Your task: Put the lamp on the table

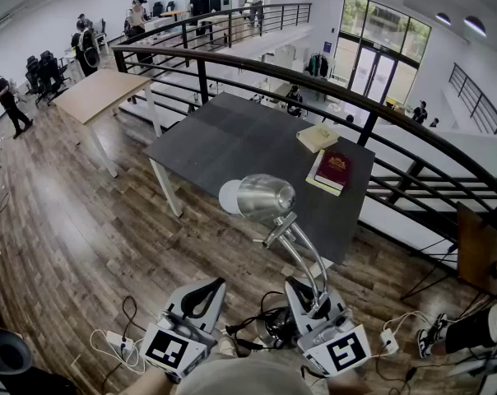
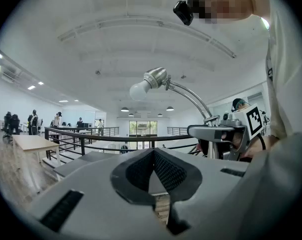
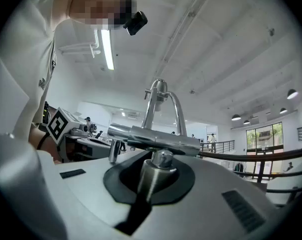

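Observation:
A chrome desk lamp (image 1: 263, 197) with a white bulb and a curved neck rises in front of me. Its vertical stem (image 3: 158, 171) stands between the jaws of my right gripper (image 1: 312, 301), which is shut on it and holds the lamp in the air over the wooden floor. The lamp (image 2: 152, 80) also shows at upper middle in the left gripper view, with the right gripper (image 2: 218, 133) below it. My left gripper (image 1: 201, 296) is beside it on the left, shut with nothing in it. The dark grey table (image 1: 224, 142) stands ahead, just beyond the lamp head.
A red book (image 1: 334, 169) on a pale one and a tan book (image 1: 318, 137) lie at the table's right end. A black railing (image 1: 331, 85) runs behind it. Power strips and cables (image 1: 121, 344) lie on the floor near my feet. A wooden table (image 1: 96, 93) stands far left.

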A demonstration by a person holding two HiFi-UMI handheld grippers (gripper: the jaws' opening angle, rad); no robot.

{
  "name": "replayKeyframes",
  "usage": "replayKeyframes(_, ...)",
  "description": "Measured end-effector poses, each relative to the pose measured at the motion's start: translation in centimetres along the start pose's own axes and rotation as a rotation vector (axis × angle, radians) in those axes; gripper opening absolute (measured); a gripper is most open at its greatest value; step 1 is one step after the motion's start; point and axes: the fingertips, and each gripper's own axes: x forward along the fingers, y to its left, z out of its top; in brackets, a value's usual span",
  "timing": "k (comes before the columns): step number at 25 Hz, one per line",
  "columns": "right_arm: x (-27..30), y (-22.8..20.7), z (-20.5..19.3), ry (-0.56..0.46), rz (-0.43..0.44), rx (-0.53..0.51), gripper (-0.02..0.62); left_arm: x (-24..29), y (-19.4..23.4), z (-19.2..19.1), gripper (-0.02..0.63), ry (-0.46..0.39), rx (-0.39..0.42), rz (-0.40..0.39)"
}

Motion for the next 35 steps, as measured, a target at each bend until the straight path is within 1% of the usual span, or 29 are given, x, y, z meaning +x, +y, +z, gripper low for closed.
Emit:
replayKeyframes(3,0.0,0.0,-0.2,0.008,0.003,-0.033,-0.003,-0.3,0.2,0.1,0.005,-0.008,0.0,0.007)
replayKeyframes(8,-0.1,-0.2,0.0,0.001,0.007,-0.029,-0.003,0.0,0.3,1.1,0.005,-0.061,0.001,0.015)
replayKeyframes(12,-0.1,-0.4,0.1,-0.007,0.006,-0.014,-0.003,0.0,0.2,0.6,0.005,-0.027,-0.003,0.009)
replayKeyframes(16,-0.3,-0.9,-0.1,-0.011,0.01,-0.008,-0.003,0.6,-0.1,0.8,0.005,-0.053,0.004,0.008)
replayKeyframes(19,-0.5,-1.4,-0.3,-0.017,0.009,0.008,-0.003,1.0,-0.3,0.6,0.005,-0.055,0.006,0.009)
replayKeyframes(23,-0.7,-1.6,-0.5,-0.008,0.026,0.008,-0.003,1.3,-0.6,-0.1,0.005,-0.011,-0.002,0.013)
replayKeyframes(28,-1.1,-2.2,-0.8,-0.002,0.046,0.009,-0.003,2.0,-1.3,-0.6,0.005,0.01,-0.003,0.02)
replayKeyframes(31,-1.5,-2.7,-1.1,0.004,0.052,0.015,-0.003,2.6,-1.8,-0.6,0.005,0.007,-0.003,0.026)
replayKeyframes(34,-1.9,-3.4,-1.3,0.005,0.054,0.029,-0.003,3.2,-2.2,-0.3,0.005,-0.015,0.0,0.032)
replayKeyframes(35,-2.0,-3.6,-1.5,0.006,0.055,0.033,-0.003,3.4,-2.3,-0.5,0.005,-0.009,-0.003,0.035)
